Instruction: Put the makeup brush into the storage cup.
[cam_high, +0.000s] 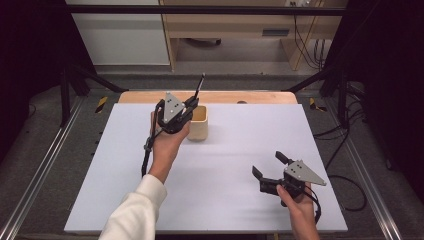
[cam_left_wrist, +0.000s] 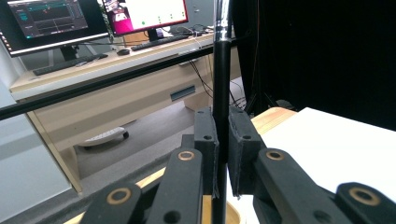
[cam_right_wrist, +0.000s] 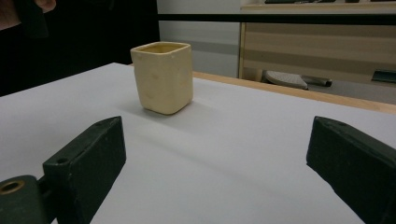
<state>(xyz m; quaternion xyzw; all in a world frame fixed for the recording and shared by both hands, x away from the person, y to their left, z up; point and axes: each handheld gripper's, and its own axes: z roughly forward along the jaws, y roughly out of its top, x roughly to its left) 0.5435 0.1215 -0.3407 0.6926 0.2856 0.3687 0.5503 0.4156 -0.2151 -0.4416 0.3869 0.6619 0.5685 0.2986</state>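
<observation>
A thin black pen (cam_high: 200, 85) with a silver band (cam_left_wrist: 222, 28) stands nearly upright, and my left gripper (cam_high: 193, 104) is shut on its lower part. The pads (cam_left_wrist: 205, 135) press on the pen from both sides. The gripper hovers at the left rim of a cream square cup (cam_high: 199, 124), which stands upright at the back of the white table top (cam_high: 225, 155). Whether the pen's lower end is inside the cup I cannot tell. My right gripper (cam_high: 268, 164) rests low at the front right, open and with nothing in it, and it faces the cup (cam_right_wrist: 163, 77) from a distance.
A wooden strip (cam_high: 225, 96) borders the table's far edge. Black frame bars (cam_high: 200, 9) cross above and behind. Beyond the table stands a wooden desk (cam_left_wrist: 116, 93) with monitors (cam_left_wrist: 56, 21) and keyboards. A cable (cam_high: 350, 195) trails off the table's right side.
</observation>
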